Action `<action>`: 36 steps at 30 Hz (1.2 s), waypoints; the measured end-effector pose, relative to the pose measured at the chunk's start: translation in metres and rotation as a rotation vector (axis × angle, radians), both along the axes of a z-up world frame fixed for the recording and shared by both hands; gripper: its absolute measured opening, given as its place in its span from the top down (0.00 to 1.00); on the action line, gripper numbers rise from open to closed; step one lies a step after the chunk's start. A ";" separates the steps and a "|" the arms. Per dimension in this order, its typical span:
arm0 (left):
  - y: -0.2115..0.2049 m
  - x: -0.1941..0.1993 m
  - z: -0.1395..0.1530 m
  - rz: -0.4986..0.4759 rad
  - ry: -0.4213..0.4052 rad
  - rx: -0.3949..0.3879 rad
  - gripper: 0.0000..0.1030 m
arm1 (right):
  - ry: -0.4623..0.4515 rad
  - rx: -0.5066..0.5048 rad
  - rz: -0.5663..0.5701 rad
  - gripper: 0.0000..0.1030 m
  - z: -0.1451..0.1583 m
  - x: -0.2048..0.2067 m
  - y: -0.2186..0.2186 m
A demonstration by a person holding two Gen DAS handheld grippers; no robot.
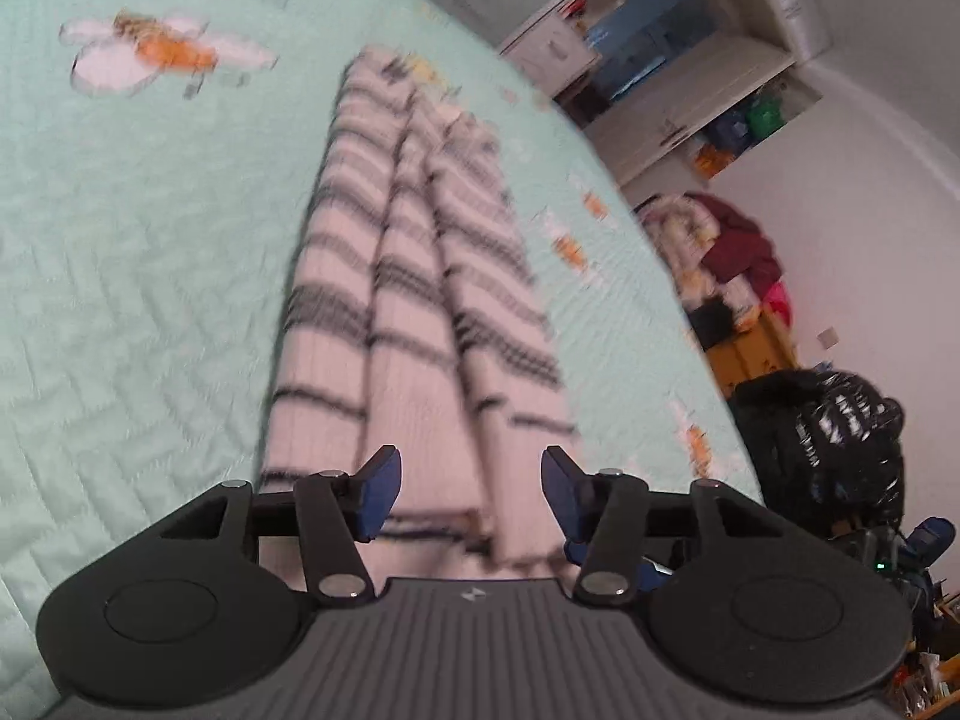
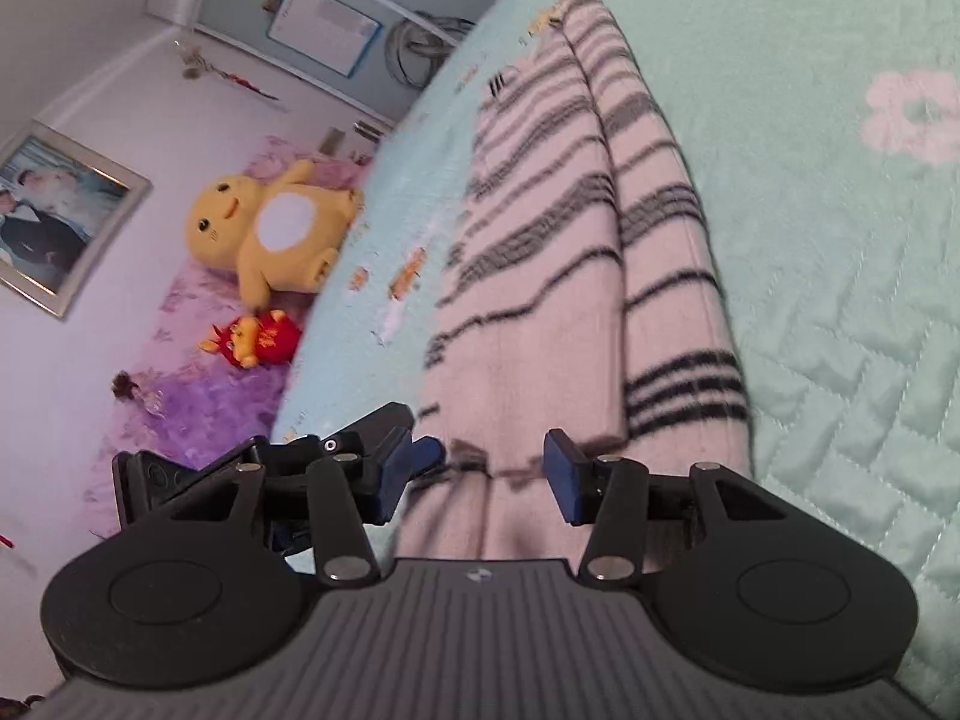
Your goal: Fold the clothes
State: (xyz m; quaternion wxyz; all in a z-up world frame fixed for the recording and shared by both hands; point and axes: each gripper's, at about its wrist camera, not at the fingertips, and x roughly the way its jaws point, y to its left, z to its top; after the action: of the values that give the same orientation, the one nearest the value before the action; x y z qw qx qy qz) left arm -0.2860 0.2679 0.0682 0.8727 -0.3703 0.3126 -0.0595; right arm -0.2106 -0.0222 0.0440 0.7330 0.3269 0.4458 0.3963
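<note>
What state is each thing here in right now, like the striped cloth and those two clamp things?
Striped garment: folded lengthwise into a long narrow strip, lying flat on the bed.
Left gripper: open, jaws apart over the garment's near end, not pinching it.
Right gripper: open, jaws apart over the same end, holding nothing.
Green quilt: spread flat under the garment.
Yellow plush toy: sitting upright beside the bed.
</note>
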 end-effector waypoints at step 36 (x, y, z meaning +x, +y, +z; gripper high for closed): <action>0.052 0.180 -0.044 -0.122 0.083 0.012 0.93 | -0.028 -0.030 0.153 0.94 -0.019 0.218 0.068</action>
State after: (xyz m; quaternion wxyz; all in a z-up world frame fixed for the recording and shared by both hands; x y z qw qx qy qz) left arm -0.1061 0.3195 0.0237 0.8560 -0.3474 0.3709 -0.0952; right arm 0.0074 0.0458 0.0250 0.7114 0.2753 0.4650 0.4493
